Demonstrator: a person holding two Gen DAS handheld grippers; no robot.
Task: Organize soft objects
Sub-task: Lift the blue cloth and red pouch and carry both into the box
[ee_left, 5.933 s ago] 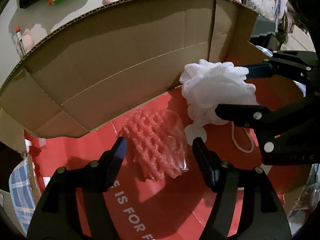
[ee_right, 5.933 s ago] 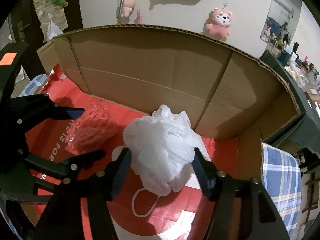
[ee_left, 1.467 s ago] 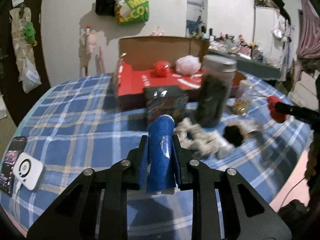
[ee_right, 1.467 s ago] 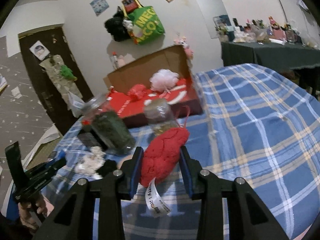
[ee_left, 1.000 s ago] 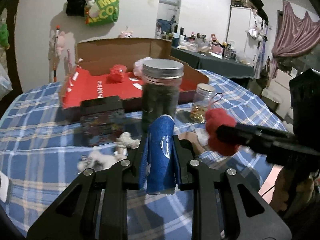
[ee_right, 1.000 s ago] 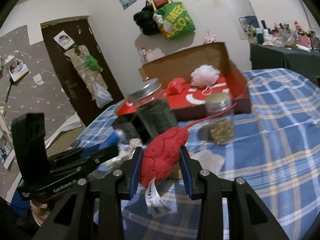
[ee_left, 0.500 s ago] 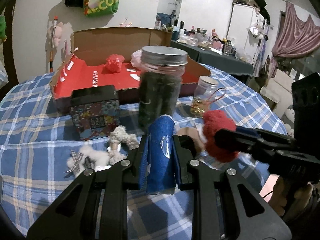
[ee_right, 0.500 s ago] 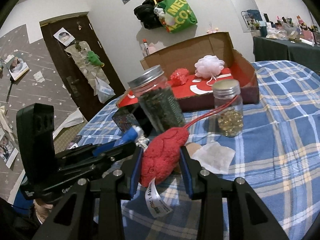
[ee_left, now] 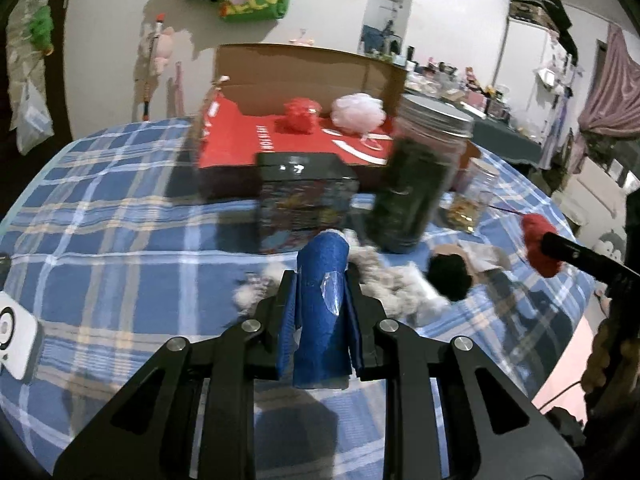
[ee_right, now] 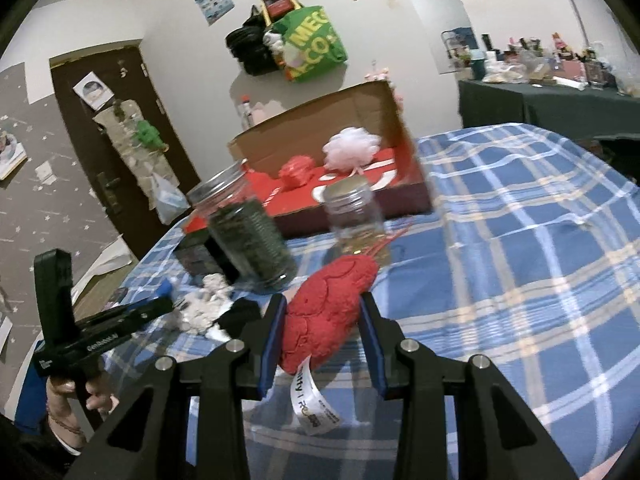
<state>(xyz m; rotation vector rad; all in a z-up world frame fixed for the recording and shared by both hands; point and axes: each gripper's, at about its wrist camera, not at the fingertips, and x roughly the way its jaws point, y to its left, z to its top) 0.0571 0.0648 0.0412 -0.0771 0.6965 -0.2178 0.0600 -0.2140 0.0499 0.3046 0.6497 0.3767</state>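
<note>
Left gripper (ee_left: 322, 304) clamped on a rolled blue cloth (ee_left: 322, 312), held above the checked tablecloth (ee_left: 112, 216); right gripper (ee_right: 322, 328) clamped on a red plush piece (ee_right: 326, 316) with a white tag hanging below the jaws. Both soft items carried in the air, neither touching the table.

Open cardboard box (ee_left: 304, 68) with red floor at the far side of the table, already holding a red foam net (ee_left: 298, 116) and a white mesh pouf (ee_left: 358, 110), side by side near the back wall.

Compared with half a second ago: left view swung toward the left, so the patterned tin (ee_left: 306, 204) and dark-filled jar (ee_left: 420, 188) now centred ahead and the right gripper with its red load pushed out to the far right edge. In the right view, box seen from slightly further off and tilted, small glass jar (ee_right: 356, 216) directly ahead of the plush. Grips unchanged on both sides across the last second and a half. Nearly six seconds ago both grippers open inside the box over the net and pouf.

Reading for the task: two items delivered, two more picked up and in transit, apparently lining up for the box. Remaining on the cloth near the jars: a pale fluffy rope toy (ee_left: 384, 280) and a small black object (ee_left: 450, 276), probably the next candidates. Tin and both jars standing between grippers and box, so an approach over their tops likely needed
</note>
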